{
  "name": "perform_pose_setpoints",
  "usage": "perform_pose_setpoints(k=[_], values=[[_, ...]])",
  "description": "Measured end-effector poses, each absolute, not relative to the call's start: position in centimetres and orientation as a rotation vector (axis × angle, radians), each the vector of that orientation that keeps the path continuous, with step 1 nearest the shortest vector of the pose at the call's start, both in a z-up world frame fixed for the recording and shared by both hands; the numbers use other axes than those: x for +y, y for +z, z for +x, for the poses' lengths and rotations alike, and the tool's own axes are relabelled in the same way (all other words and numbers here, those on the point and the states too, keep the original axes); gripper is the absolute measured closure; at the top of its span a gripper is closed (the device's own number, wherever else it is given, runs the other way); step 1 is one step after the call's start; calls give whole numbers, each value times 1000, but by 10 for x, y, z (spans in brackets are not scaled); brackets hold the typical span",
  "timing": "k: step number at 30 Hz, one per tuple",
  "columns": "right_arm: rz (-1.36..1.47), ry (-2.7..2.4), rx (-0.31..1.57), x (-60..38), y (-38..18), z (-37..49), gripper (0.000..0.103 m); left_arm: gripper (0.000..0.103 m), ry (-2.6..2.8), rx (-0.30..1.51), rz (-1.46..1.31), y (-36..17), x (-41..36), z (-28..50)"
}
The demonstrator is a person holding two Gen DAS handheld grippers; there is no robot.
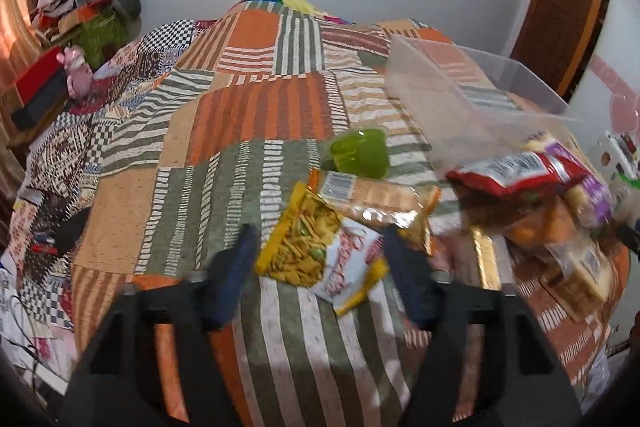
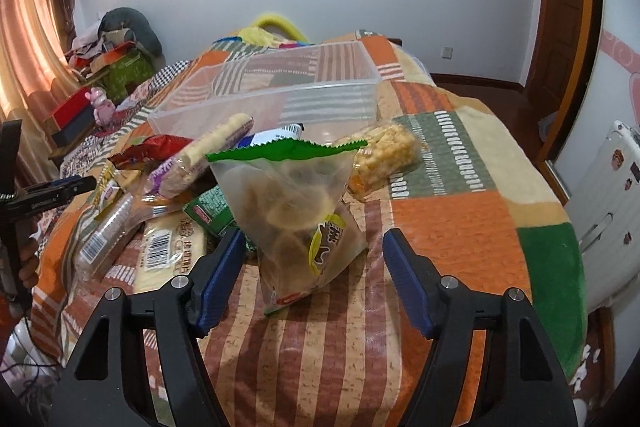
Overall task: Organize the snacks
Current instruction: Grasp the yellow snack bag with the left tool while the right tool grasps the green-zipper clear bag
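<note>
In the left wrist view my left gripper [image 1: 318,233] is open over the quilt. A yellow bag of fried snack sticks [image 1: 304,247] lies between its blue fingers, and the pads do not press on it. A green jelly cup [image 1: 360,151] and a red packet [image 1: 516,173] lie beyond. My right gripper [image 2: 313,235] is open around an upright clear bag with a green top [image 2: 288,195]; the right pad stands clear of it. Behind sits an empty clear plastic bin [image 2: 372,79], also seen in the left wrist view [image 1: 432,107]. My left gripper's finger [image 2: 68,187] shows at the left edge.
Several more snack packs are heaped left of the clear bag: a red packet [image 2: 156,147], a rice cracker roll [image 2: 212,151], a puffed bar [image 2: 384,151]. All lie on a bed with a patchwork quilt [image 2: 460,227]. A cluttered side table [image 1: 40,87] stands left, a white suitcase [image 2: 608,195] right.
</note>
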State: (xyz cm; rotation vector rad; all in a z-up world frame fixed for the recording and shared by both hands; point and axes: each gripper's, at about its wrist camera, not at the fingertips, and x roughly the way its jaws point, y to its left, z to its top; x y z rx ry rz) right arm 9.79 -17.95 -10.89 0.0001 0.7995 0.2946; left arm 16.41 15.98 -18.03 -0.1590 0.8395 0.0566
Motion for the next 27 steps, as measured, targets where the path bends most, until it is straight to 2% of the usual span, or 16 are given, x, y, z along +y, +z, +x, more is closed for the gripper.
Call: perform_pose_setpoints(k=[3,8,10,18,21,26,27], values=[[-9,296,817,-180,-113,103,35,27,23,858,-179,-189,164,173],[3,314,867,-179,-122,110,35,12,-47,903,-144,-201,154,180],[11,318,888,-178,-126,113,35,9,-58,917,-116,-206,150,182],[33,318,917,-178,-132,118,34,10,-7,961,-98,-226,154,199],[37,317,917,-178,-133,118,35,16,2,952,-94,-225,154,197],[63,316,908,-181,-131,118,42,26,24,953,-93,-223,154,193],[69,319,905,-180,-130,118,49,28,27,951,-96,-222,154,192]])
